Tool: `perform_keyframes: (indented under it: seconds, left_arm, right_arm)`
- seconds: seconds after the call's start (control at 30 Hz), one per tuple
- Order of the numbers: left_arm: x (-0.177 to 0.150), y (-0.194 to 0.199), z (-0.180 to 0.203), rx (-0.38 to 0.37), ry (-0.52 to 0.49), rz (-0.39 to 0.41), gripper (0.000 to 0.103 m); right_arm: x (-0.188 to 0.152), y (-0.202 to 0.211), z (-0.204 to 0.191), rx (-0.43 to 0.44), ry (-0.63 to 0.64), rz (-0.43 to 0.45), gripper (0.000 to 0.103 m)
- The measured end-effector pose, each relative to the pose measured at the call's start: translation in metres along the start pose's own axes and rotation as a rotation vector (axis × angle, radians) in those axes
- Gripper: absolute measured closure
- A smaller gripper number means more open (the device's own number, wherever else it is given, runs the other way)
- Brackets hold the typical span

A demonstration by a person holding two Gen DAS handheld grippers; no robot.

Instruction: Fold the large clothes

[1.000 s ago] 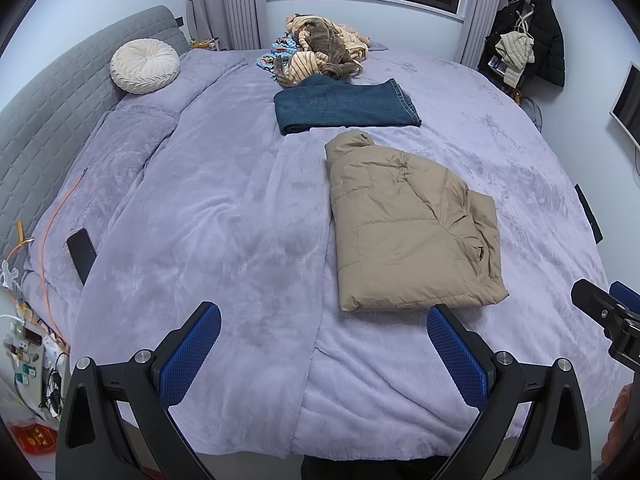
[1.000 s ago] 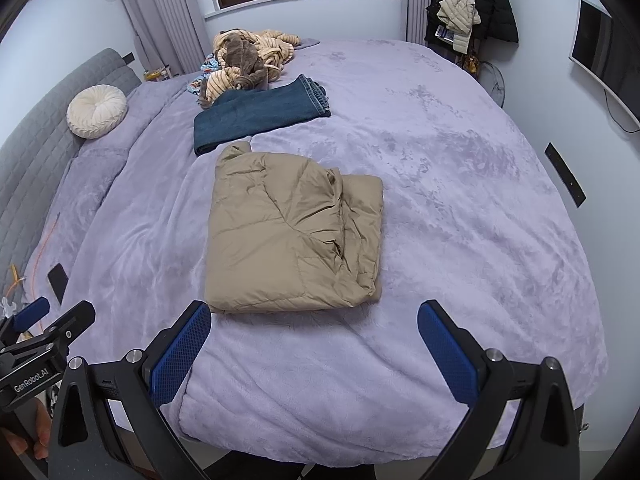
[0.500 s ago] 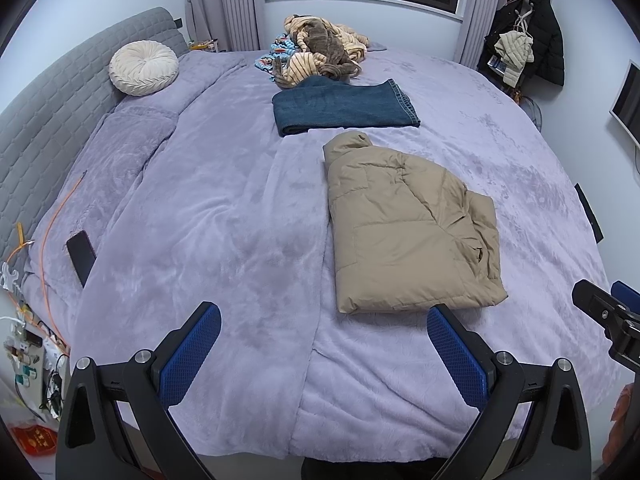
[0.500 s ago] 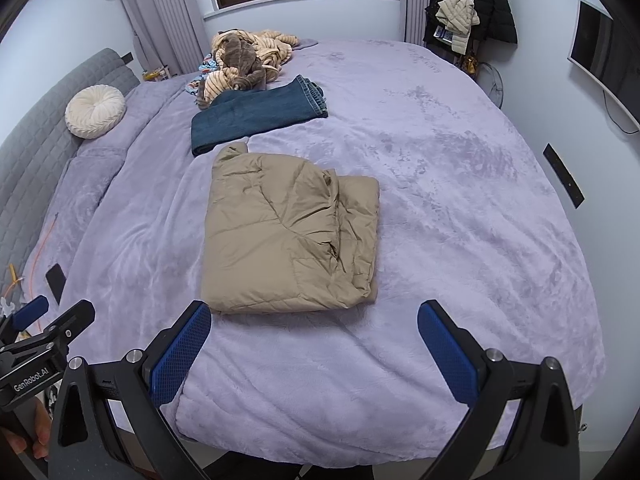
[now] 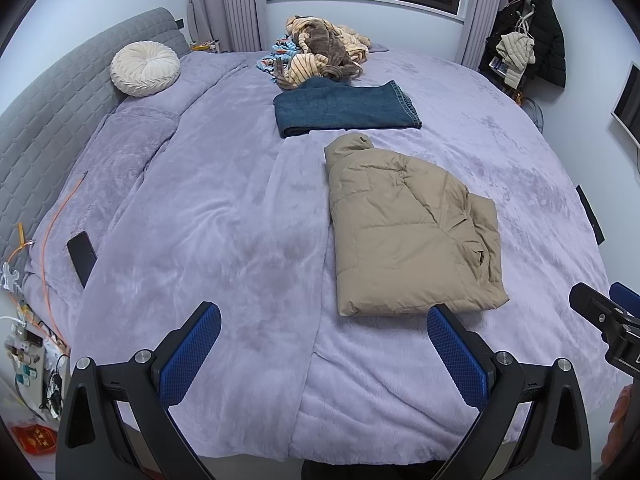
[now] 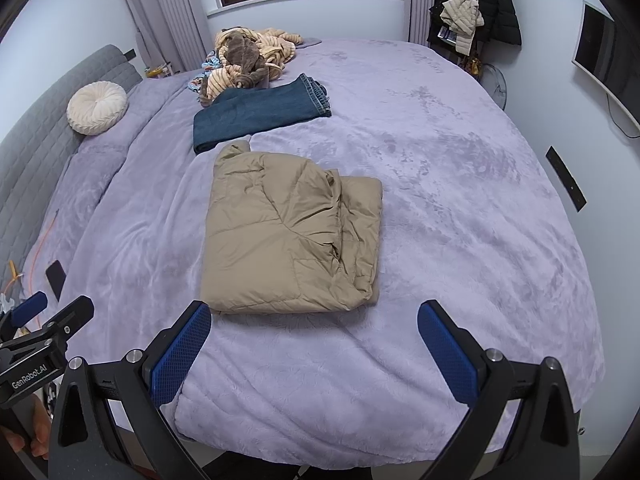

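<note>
A tan puffer jacket [image 5: 408, 228] [image 6: 292, 232] lies folded into a rough rectangle on the lilac bed cover [image 5: 224, 216] [image 6: 460, 216]. Behind it rest folded blue jeans [image 5: 344, 110] [image 6: 260, 114], and further back a heap of striped and brown clothes [image 5: 320, 56] [image 6: 248, 56]. My left gripper [image 5: 324, 350] hangs open over the bed's near edge, left of the jacket's front hem, holding nothing. My right gripper [image 6: 314, 346] is open too, just in front of the jacket's hem, with nothing between its blue pads.
A round cream cushion [image 5: 145, 68] leans on the grey headboard [image 5: 44, 120]. A black phone [image 5: 82, 258] and an orange cable [image 5: 60, 216] lie at the bed's left side. Coats hang on a rack [image 5: 528, 40] at the far right; a screen [image 6: 600, 56] is on the right wall.
Both views have shifted only slightly; the jacket sits a touch further up the frame. The jacket and both open grippers are otherwise as before.
</note>
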State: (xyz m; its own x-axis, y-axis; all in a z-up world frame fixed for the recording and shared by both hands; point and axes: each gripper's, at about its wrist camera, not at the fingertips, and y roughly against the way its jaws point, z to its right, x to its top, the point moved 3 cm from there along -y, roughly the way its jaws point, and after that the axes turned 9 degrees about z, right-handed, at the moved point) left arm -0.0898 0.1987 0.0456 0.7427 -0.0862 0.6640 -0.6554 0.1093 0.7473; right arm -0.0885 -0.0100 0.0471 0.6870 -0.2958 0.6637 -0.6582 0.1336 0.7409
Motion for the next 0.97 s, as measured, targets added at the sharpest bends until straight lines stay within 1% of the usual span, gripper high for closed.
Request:
perform_keyframes:
  seconds: [0.5,0.67,0.97]
  left_arm:
    - [0.004,-0.001,0.000,-0.004,0.001,0.003,0.000]
    - [0.013,-0.006,0.005,-0.012,0.002,0.007,0.000]
    - [0.011,-0.006,0.012,-0.025,-0.012,0.018,0.000]
  right_arm:
    - [0.000,-0.001,-0.003,-0.003,0.000,-0.001,0.000]
    - [0.000,-0.001,-0.002,-0.003,-0.001,-0.004,0.000]
    - [0.002,-0.002,-0.001,-0.004,0.002,-0.004,0.000]
